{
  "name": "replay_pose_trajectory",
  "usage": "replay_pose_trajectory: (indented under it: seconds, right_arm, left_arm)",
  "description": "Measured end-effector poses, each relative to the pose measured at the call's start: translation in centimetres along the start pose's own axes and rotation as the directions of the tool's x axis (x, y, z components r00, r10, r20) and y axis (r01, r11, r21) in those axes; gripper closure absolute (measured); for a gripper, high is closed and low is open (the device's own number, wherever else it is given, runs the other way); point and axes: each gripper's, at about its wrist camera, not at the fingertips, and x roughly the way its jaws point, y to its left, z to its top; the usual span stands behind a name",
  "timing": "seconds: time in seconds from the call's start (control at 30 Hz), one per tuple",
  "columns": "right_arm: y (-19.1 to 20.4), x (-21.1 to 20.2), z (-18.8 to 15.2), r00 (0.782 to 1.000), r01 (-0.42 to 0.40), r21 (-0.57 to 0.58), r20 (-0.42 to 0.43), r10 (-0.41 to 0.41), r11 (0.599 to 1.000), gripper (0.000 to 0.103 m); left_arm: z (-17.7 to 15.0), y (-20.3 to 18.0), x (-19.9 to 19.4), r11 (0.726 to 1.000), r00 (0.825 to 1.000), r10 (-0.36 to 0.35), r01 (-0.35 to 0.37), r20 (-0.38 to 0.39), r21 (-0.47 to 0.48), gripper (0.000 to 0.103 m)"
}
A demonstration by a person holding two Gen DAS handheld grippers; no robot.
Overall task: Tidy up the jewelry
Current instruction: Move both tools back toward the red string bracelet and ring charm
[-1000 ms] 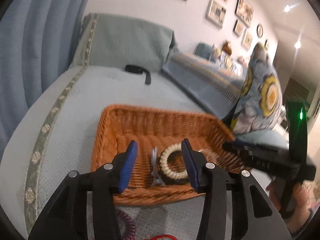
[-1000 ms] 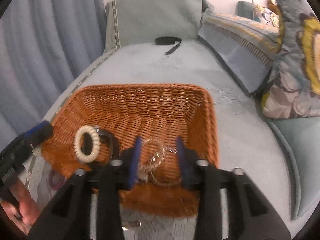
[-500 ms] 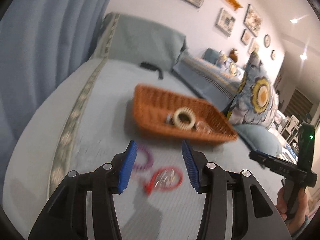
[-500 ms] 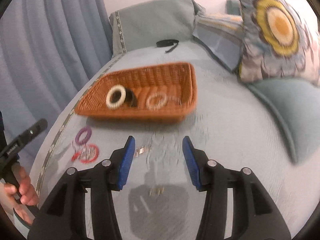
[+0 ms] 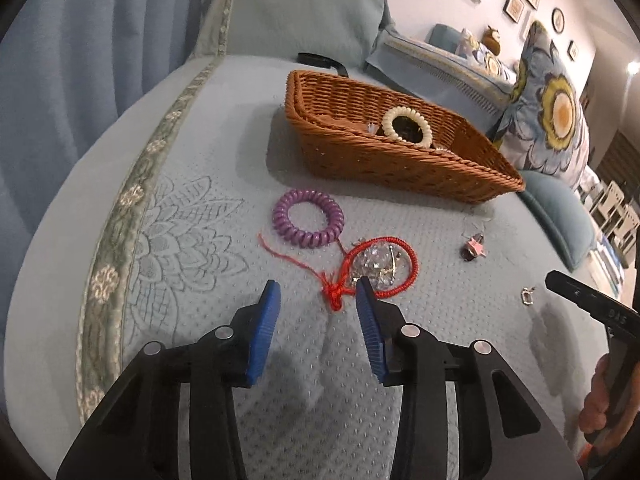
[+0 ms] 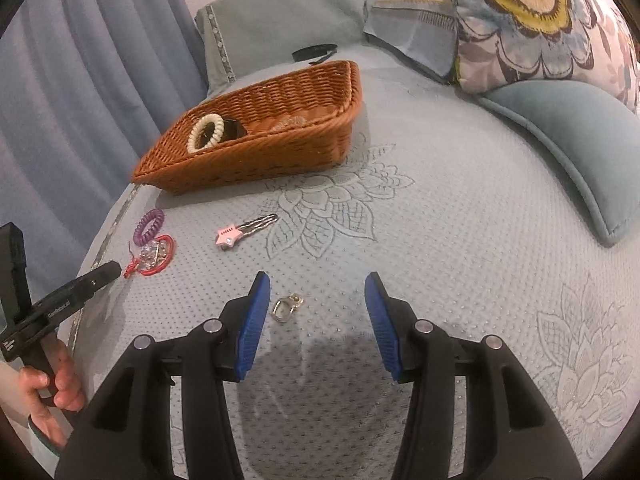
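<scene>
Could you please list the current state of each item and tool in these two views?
left tool: open, empty, near the red cord bracelet
right tool: open, empty, small ring just ahead
wicker basket: upright, holding jewelry
cream bracelet: in the basket
purple coil band: on the bed, outside the basket
red cord bracelet: on the bed, around a clear piece
star hair clip: on the bed
small ring: on the bed

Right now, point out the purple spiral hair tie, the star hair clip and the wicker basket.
purple spiral hair tie (image 5: 308, 223): left wrist view, near coil.
star hair clip (image 6: 227, 237): right wrist view, pink star.
wicker basket (image 6: 256, 158): right wrist view, front wall.
</scene>
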Motion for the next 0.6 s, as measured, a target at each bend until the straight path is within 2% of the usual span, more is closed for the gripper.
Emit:
replay_pose_trajectory:
  seconds: [0.23,0.4,0.5,0.53,0.6]
  right_arm:
    - [0.9,0.1,-0.1,1.0,0.021,-0.047,0.003,-0.021,0.999,0.057]
    - [1.0,0.4,0.0,1.0,0.021,-0.054,-0.004,-0.021,0.998,0.057]
    - [1.0,0.5,-0.1,1.0,0.015,-0.049,-0.011,-0.015,0.999,0.057]
    - [1.0,0.5,-0.1,1.0,0.015,-0.049,-0.01,-0.016,0.999,0.057]
    - [1.0,0.5,-0.1,1.0,0.015,-0.05,-0.008,-0.015,0.999,0.057]
  left_arm:
    - [0.7,-1.7,2.2,0.996,0.997,0.046,-0.041,-0.06,0.077,0.069]
    - [0.6,-2.2,2.6,0.99,0.994,0.086,-0.078,-0.069,0.114,0.07]
    - [0.3,-2.8,2.4,0.981,0.988,0.14,-0.13,-0.061,0.146,0.083]
    - [0.1,-3.1,2.3,0.977,0.986,0.154,-0.143,-0.058,0.156,0.091]
    - [-0.5,-3.6,1.9,0.97,0.983,0.179,-0.169,-0.046,0.174,0.094]
